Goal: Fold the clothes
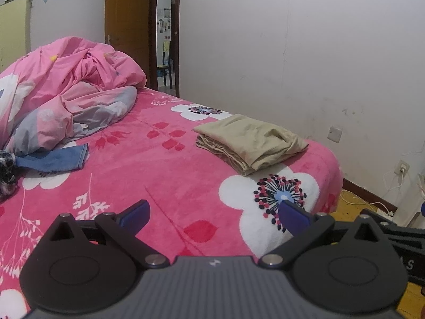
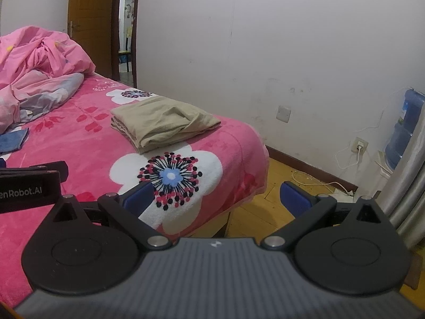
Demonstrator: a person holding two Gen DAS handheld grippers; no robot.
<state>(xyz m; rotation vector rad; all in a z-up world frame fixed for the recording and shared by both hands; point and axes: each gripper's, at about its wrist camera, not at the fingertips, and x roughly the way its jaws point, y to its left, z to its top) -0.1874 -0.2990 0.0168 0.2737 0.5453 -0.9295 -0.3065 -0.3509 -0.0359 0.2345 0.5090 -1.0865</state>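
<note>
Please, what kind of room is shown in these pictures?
Most likely a home bedroom. A bed with a pink flowered blanket fills the view, a crumpled pink duvet lies on it, and a folded beige garment rests near its edge.

The bed (image 1: 164,175) stands with its far end by the doorway (image 1: 166,34) at twelve o'clock. The folded garment (image 1: 249,143) lies on it near the corner at two o'clock, the wall (image 1: 305,53) just behind. A heaped quilt (image 1: 66,87) sits at ten o'clock, a small cloth (image 1: 55,159) in front of it. A water dispenser (image 2: 403,130) stands on the floor at three o'clock.
</note>
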